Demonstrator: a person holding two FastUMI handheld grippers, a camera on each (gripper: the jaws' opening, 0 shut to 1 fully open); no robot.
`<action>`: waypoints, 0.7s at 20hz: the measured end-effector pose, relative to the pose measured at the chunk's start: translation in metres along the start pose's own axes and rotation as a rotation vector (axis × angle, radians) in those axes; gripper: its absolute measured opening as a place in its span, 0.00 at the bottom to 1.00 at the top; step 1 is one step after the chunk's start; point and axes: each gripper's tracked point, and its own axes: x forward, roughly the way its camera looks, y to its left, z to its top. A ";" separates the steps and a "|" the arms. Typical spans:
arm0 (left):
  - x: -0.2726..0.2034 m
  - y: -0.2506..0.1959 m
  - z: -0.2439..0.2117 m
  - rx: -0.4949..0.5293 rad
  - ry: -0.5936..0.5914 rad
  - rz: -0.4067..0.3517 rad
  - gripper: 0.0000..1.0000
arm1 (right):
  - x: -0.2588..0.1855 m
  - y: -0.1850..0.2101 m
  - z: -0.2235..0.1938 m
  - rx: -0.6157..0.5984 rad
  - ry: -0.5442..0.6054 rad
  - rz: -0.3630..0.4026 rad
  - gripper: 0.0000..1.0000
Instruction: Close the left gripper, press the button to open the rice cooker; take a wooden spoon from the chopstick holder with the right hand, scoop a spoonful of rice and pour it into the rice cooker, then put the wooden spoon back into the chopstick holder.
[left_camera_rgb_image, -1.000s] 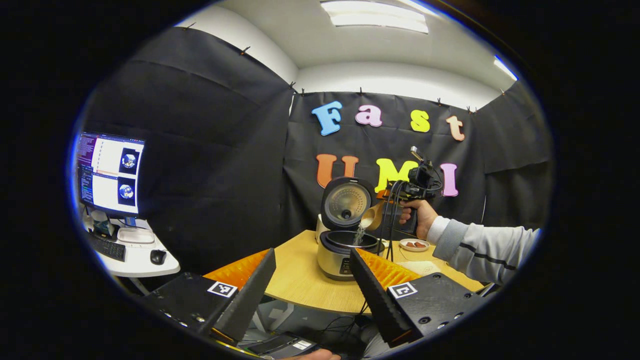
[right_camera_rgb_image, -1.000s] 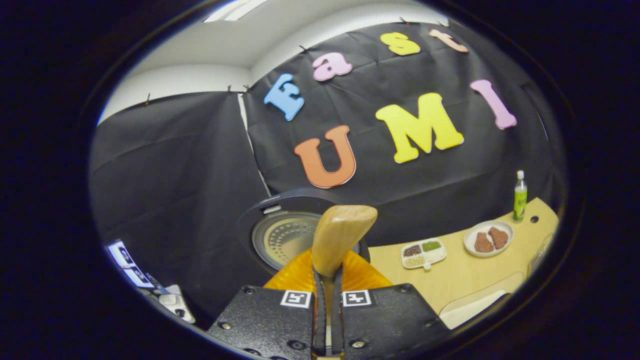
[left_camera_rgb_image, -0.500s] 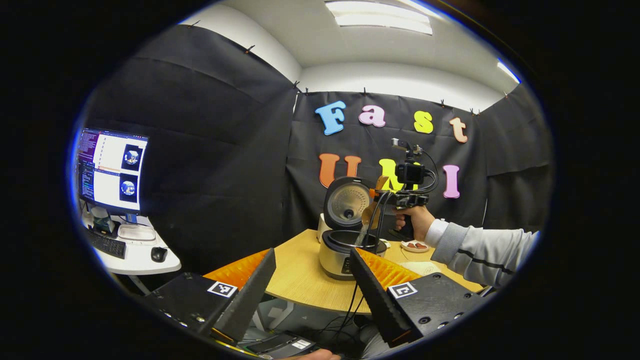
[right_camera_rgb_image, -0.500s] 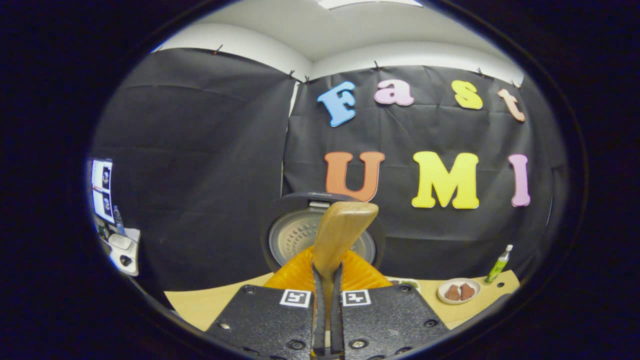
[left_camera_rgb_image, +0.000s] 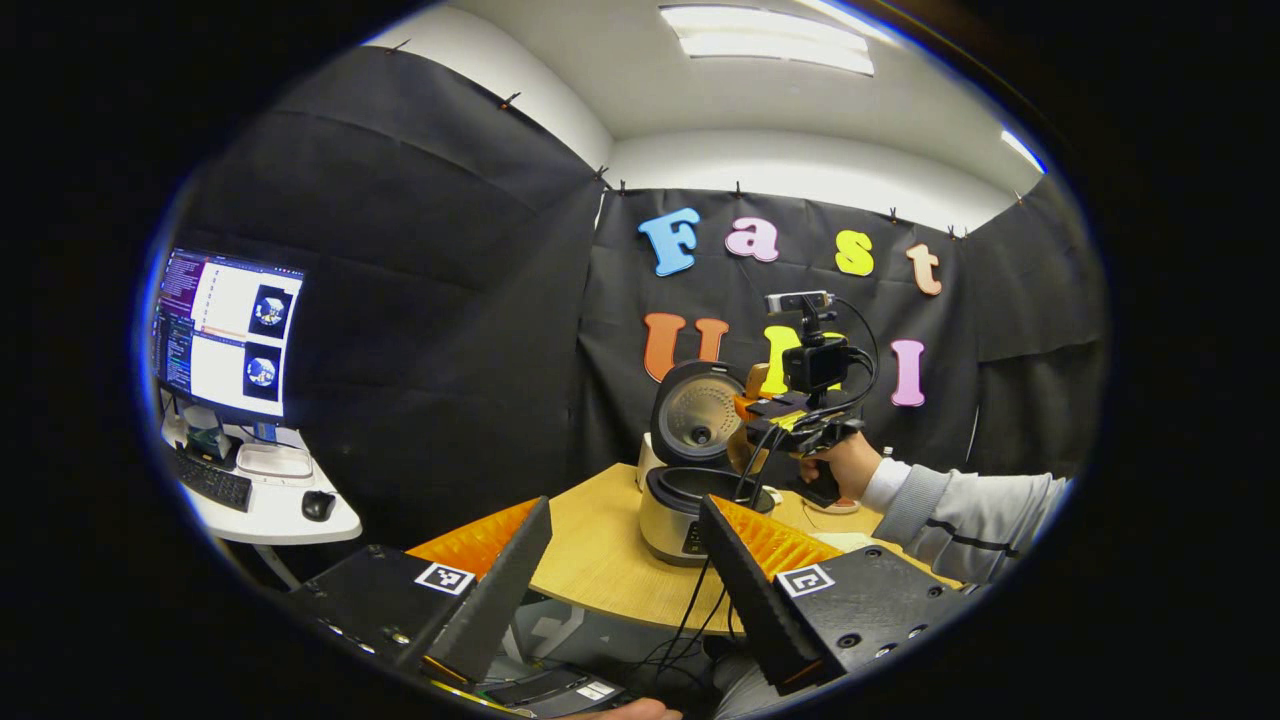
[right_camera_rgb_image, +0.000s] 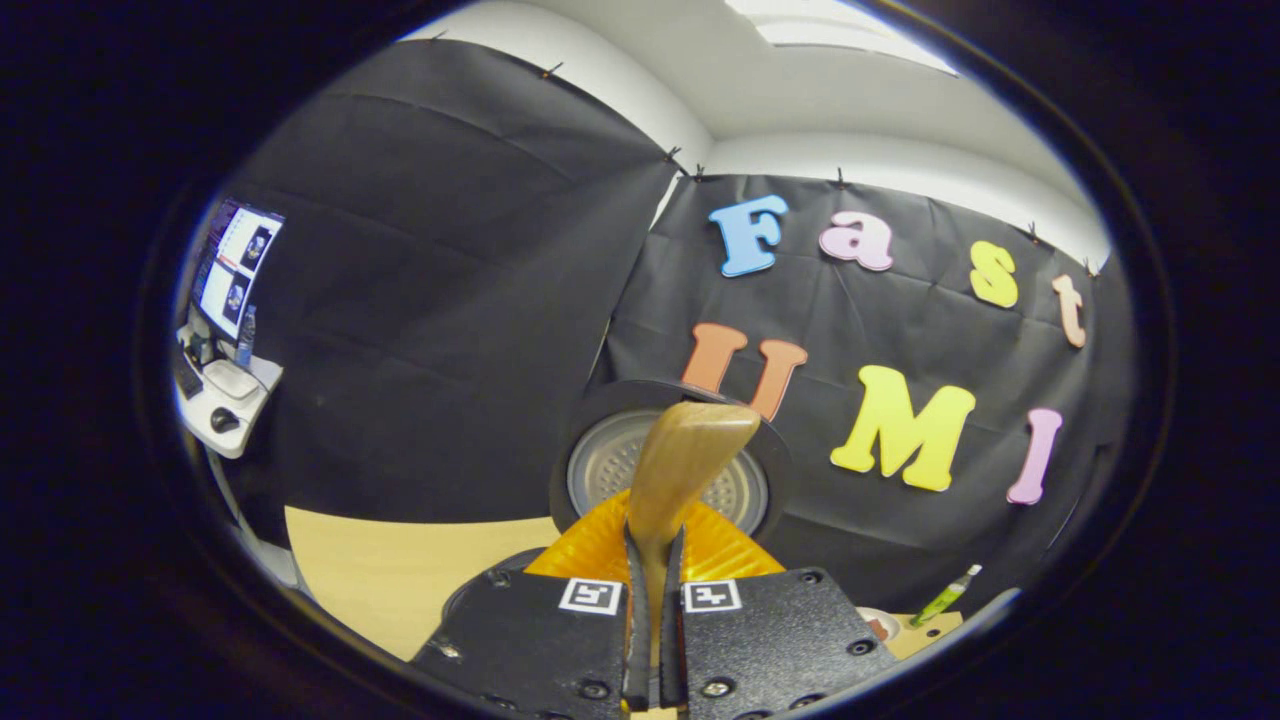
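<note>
Wooden spoon (right_camera_rgb_image: 690, 465) is sitting tight in my right gripper (right_camera_rgb_image: 651, 640); both fingers are pressing on its handle, and its bowl is pointing up in front of the rice cooker's open lid (right_camera_rgb_image: 668, 470). My left gripper (left_camera_rgb_image: 625, 570) is hanging wide apart, holding nothing, on the near side of the rice cooker (left_camera_rgb_image: 695, 500).

From the left gripper view, I am seeing the right gripper (left_camera_rgb_image: 765, 415) and the hand (left_camera_rgb_image: 845, 465) holding it just above the rice cooker's pot, with the spoon (left_camera_rgb_image: 745, 445) right beside the lid (left_camera_rgb_image: 697, 413). I cannot tell if any rice is left in the spoon.

I think the pouring is about done, so the spoon needs to go back to the chopstick holder. That holder is not something I can pick out right now, so I am guessing its place. That could go wrong: I might swing the spoon the wrong way and bump the lid, which is very near. Cables (left_camera_rgb_image: 745, 470) are hanging from the gripper over the pot and could snag on its rim. Leftover grains could also drop on the table (left_camera_rgb_image: 600, 560) beside the rice cooker.
</note>
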 end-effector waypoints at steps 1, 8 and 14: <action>0.001 -0.004 0.001 0.006 -0.001 -0.005 0.94 | -0.003 -0.011 0.000 0.007 0.003 -0.010 0.09; 0.008 -0.040 0.005 0.026 -0.005 -0.053 0.95 | -0.032 -0.110 -0.024 0.100 0.033 -0.119 0.09; 0.021 -0.079 0.010 0.045 -0.022 -0.099 0.94 | -0.068 -0.222 -0.046 0.170 0.071 -0.252 0.10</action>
